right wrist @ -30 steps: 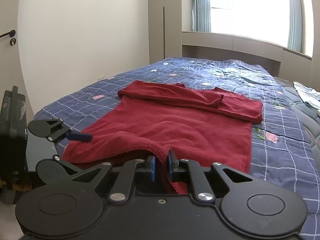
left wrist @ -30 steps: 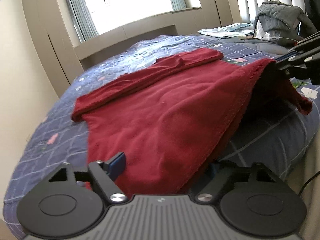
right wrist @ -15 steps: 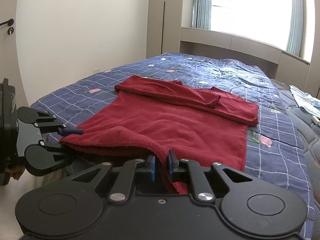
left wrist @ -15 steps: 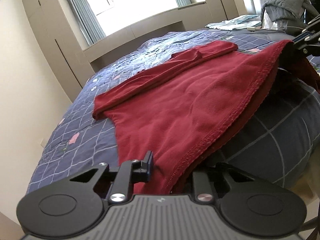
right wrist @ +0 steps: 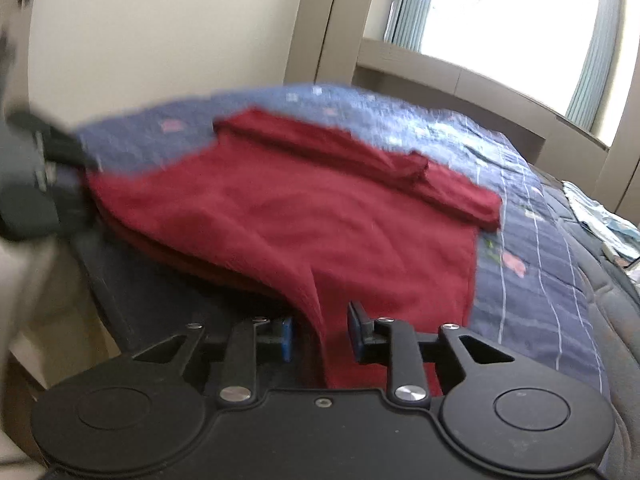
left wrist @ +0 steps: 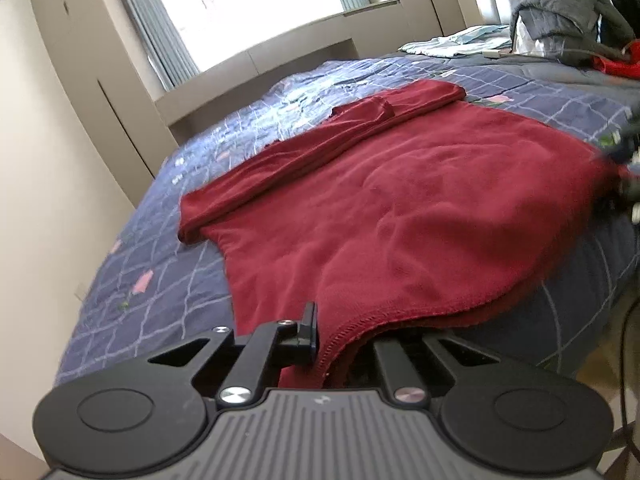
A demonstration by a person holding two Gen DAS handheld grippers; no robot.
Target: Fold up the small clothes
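A dark red garment (left wrist: 400, 208) lies spread on the blue checked quilt (left wrist: 168, 264), its sleeves folded across the far end. My left gripper (left wrist: 332, 336) is shut on the near hem; one finger (left wrist: 310, 320) shows and the other is hidden under the cloth. In the right wrist view, the garment (right wrist: 320, 216) hangs over the bed edge. My right gripper (right wrist: 320, 332) has its jaws opening, with a hanging fold of the hem loose between the pads. Each gripper shows as a blur at the other view's edge, right gripper (left wrist: 626, 168) and left gripper (right wrist: 44, 168).
Light blue clothes (left wrist: 460, 42) and a grey jacket (left wrist: 560, 4) lie near the headboard, with a red item (left wrist: 616, 64) beside them. A window seat (left wrist: 260, 60) runs behind the bed. A beige wall (right wrist: 160, 32) stands close on the left side.
My left jaws have shut on the near hem. My right jaws have parted and the right gripper has dropped, so the raised hem now sags over the bed edge.
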